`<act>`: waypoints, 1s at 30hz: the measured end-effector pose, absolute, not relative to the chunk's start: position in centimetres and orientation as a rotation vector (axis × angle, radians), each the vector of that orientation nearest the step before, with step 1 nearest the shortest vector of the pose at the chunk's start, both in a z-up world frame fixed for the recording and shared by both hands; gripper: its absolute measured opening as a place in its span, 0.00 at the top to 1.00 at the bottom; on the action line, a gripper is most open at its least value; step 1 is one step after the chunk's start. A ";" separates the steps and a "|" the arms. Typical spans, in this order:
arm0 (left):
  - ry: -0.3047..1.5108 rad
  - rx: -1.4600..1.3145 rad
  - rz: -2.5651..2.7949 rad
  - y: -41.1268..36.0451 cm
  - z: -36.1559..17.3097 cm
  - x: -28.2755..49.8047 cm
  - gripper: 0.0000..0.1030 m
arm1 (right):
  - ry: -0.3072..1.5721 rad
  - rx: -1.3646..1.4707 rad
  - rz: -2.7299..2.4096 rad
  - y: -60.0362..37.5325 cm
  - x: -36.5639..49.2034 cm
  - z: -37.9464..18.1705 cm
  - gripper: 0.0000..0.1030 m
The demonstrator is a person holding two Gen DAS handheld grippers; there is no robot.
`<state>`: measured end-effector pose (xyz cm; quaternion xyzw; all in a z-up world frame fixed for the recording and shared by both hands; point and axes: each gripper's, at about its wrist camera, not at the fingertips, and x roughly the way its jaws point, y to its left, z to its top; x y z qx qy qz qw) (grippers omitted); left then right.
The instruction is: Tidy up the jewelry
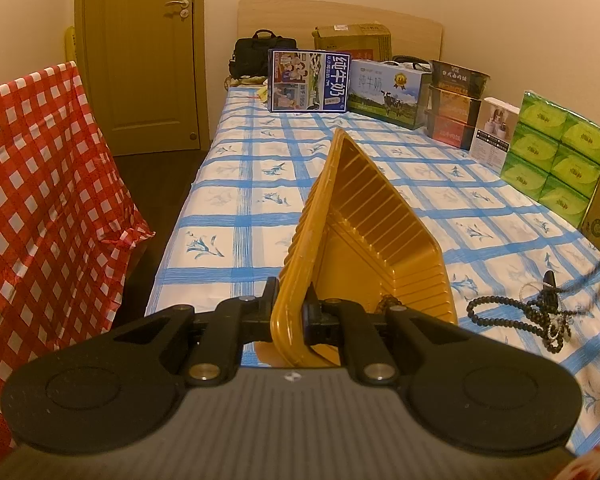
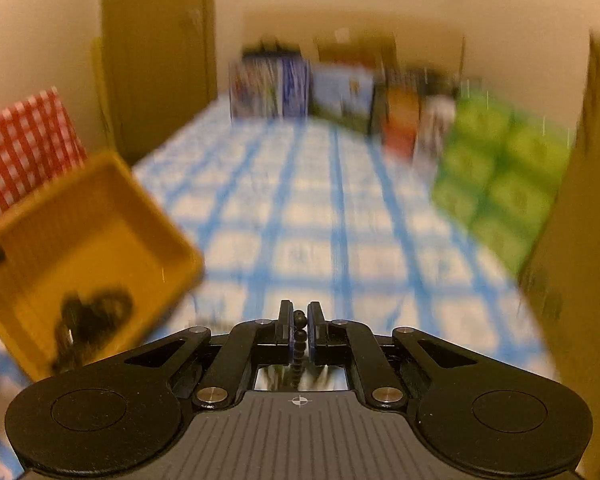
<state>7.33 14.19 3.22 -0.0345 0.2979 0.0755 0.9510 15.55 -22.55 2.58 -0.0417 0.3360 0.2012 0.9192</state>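
Here, my left gripper clamps the ribbed gold plastic tray rim, my right gripper pinches round dark beads, checked cloth beyond.

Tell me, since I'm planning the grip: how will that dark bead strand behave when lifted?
Probably floppy: the bead strand hangs limply between the right gripper's shut pads. Its round beads could slip through a light pinch. Beads on the bed lie tangled, so it may snag.
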 end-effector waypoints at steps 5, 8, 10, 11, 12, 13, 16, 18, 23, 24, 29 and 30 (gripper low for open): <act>0.605 -0.068 0.153 14.2 3.2 7.3 0.91 | 0.843 -0.063 0.504 -22.6 13.7 -1.9 0.94; 0.606 -0.067 0.153 14.2 3.2 7.3 0.91 | 0.882 -0.055 0.541 -22.5 12.7 -3.3 0.94; 0.606 -0.066 0.152 14.2 3.3 7.3 0.91 | 0.896 -0.017 0.587 -22.7 12.3 -3.5 0.94; 0.606 -0.067 0.153 14.2 3.3 7.3 0.91 | 0.906 -0.003 0.622 -22.5 12.0 -3.6 0.94; 0.606 -0.067 0.153 14.2 3.3 7.3 0.91 | 0.912 0.013 0.664 -22.2 11.8 -3.5 0.94; 0.605 -0.067 0.154 14.2 3.3 7.3 0.91 | 0.916 0.027 0.724 -21.8 11.3 -3.4 0.94; 0.606 -0.065 0.152 14.2 3.3 7.3 0.91 | 0.926 0.037 0.870 -20.5 9.7 -3.0 0.94; 0.606 -0.068 0.153 14.2 3.3 7.3 0.91 | 0.935 0.007 0.895 -19.7 9.1 -3.0 0.94; 0.607 -0.065 0.151 14.1 3.3 7.3 0.91 | 0.945 -0.014 0.856 -19.4 9.0 -4.3 0.94; 0.607 -0.066 0.151 14.1 3.3 7.3 0.91 | 0.948 -0.013 0.846 -19.5 9.2 -4.4 0.94; 0.607 -0.066 0.151 14.2 3.3 7.3 0.91 | 0.936 -0.032 0.733 -21.2 10.6 -4.8 0.60; 0.607 -0.065 0.151 14.2 3.3 7.3 0.91 | 0.924 -0.042 0.706 -21.7 10.7 -4.9 0.57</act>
